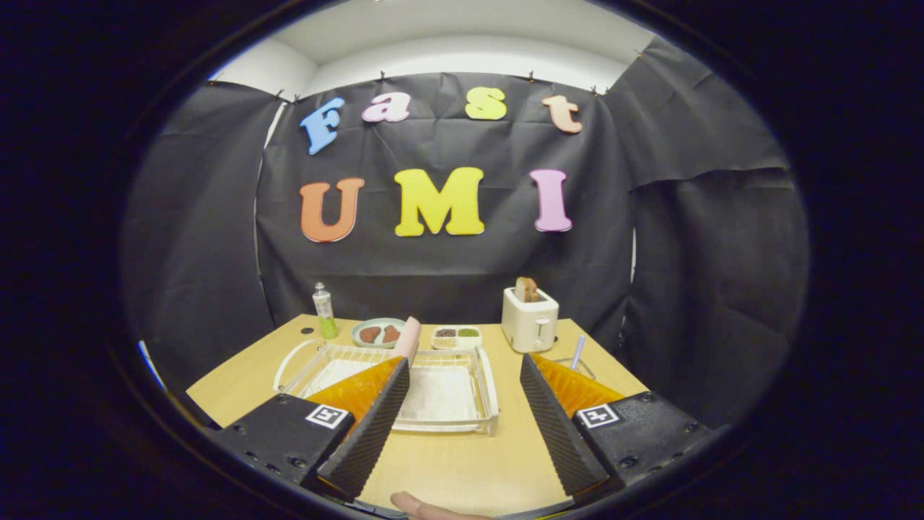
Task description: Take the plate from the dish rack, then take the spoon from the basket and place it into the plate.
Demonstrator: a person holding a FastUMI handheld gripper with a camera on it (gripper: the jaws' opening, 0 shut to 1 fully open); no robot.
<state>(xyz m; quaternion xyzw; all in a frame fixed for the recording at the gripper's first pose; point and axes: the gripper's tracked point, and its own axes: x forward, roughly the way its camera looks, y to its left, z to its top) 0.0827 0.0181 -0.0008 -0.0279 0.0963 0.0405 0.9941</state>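
Even, soft overhead light, sharp focus mid-scene, faint shadows on the table [462,462], strong fisheye bending toward the edges.

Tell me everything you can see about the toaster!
The toaster is a small cream-white box with rounded corners, plastic by the look of it, with a lever down its front. It stands upright at the far end of the wooden table, close to the black cloth wall. A slice of brown toast sticks up from its slot. It sits well beyond the open claw, touching nothing else.
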